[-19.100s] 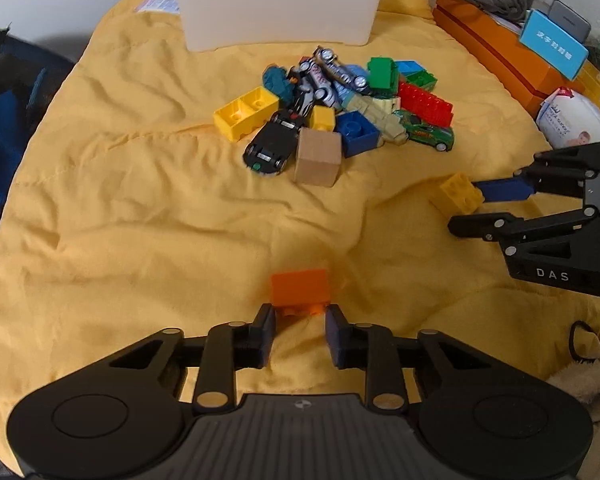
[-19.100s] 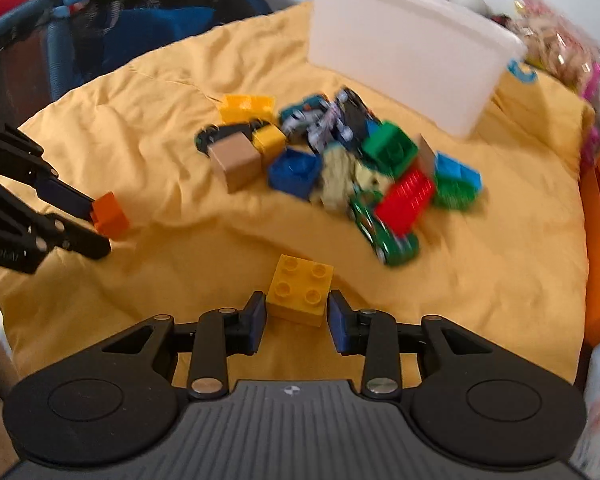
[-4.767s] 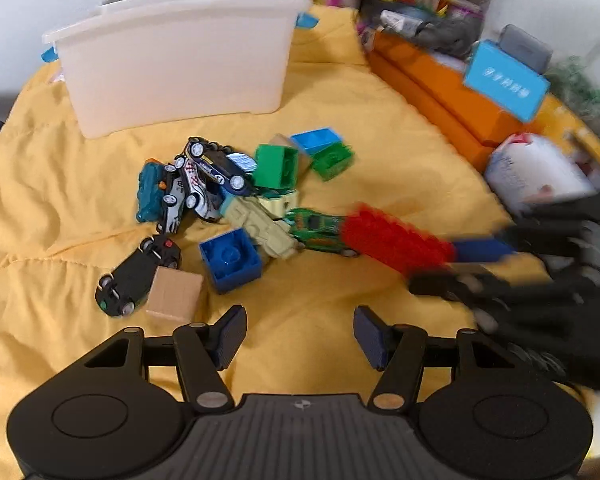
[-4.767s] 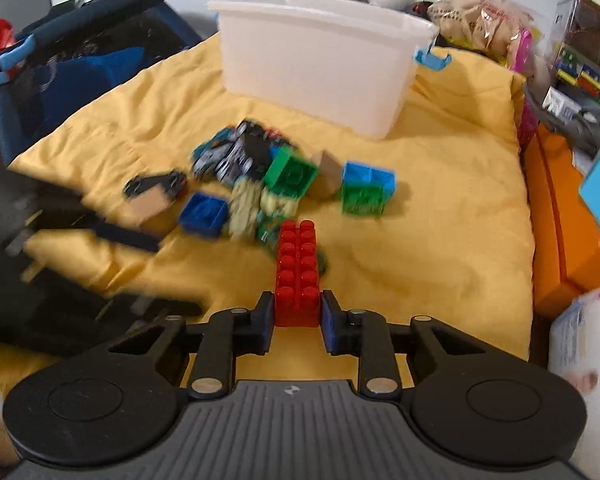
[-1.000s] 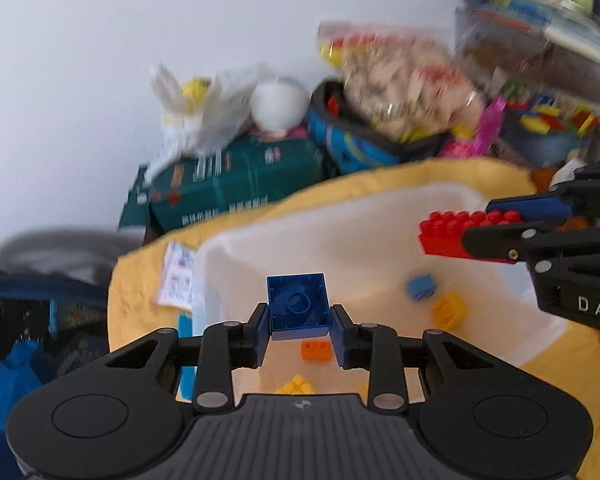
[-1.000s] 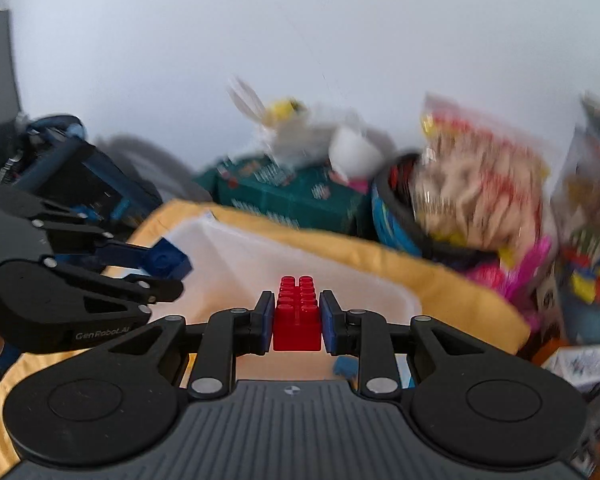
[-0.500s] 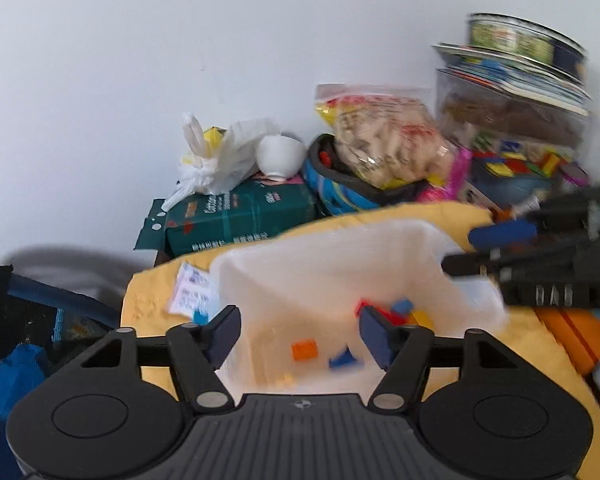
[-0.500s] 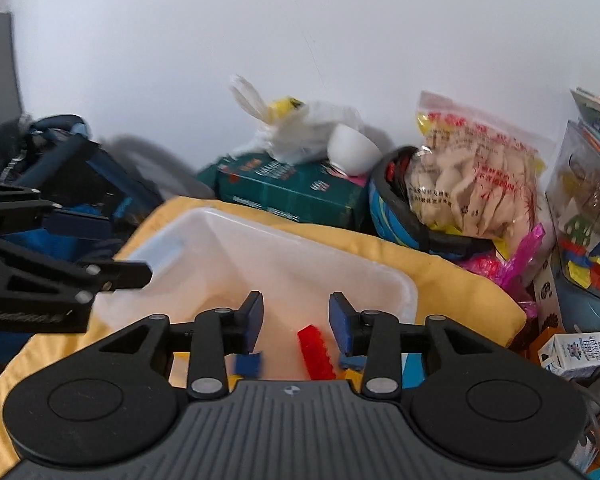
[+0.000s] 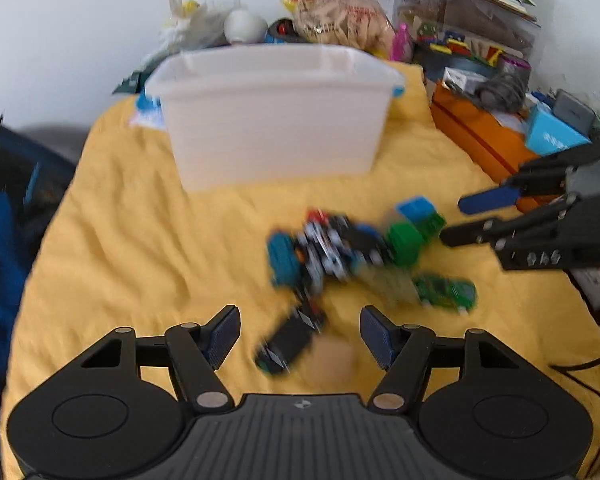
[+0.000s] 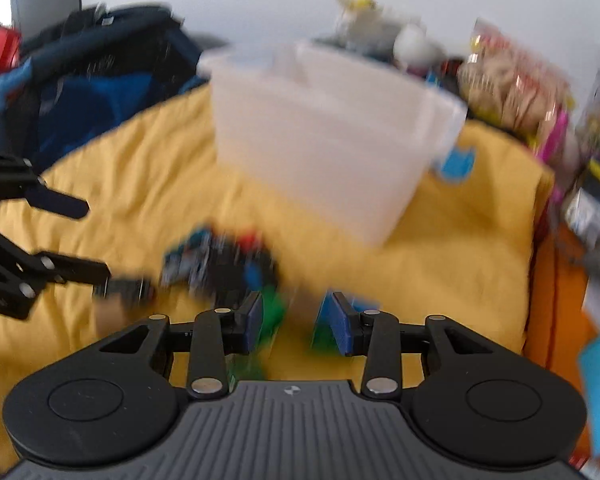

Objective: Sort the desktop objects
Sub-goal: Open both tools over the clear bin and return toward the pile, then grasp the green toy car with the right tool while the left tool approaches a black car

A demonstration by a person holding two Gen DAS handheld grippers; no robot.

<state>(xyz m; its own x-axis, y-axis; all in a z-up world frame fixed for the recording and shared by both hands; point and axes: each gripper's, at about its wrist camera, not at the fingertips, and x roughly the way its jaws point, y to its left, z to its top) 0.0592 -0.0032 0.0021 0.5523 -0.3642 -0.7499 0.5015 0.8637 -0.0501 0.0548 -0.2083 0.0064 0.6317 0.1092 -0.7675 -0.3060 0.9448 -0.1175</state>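
- Two grippers were over the yellow cloth, both w/ jaws spread and nothing between the pads.
- Left gripper: wide apart; a black toy car and a tan block lay on the cloth in the gap between its fingers, near the tips, not touched as far as the blur allowed.
- Right gripper: released; a green brick sat just beside its left pad, another green/blue piece by the right pad. Contact couldn't be told, too blurred.
- In the left view the right gripper came in from the right, tips near a light-blue brick and a green brick.
- Toy pile: a tangle of small cars, teal, black and white, mid-cloth; a green car lay apart on its near-right side.
- White bin: translucent plastic, boxy w/ rounded rim, smooth walls, standing on the far side of the cloth beyond the pile.
- Cloth was soft, wrinkled fabric; bricks were hard, glossy plastic.
- Orange box stood far right, off the cloth's edge.
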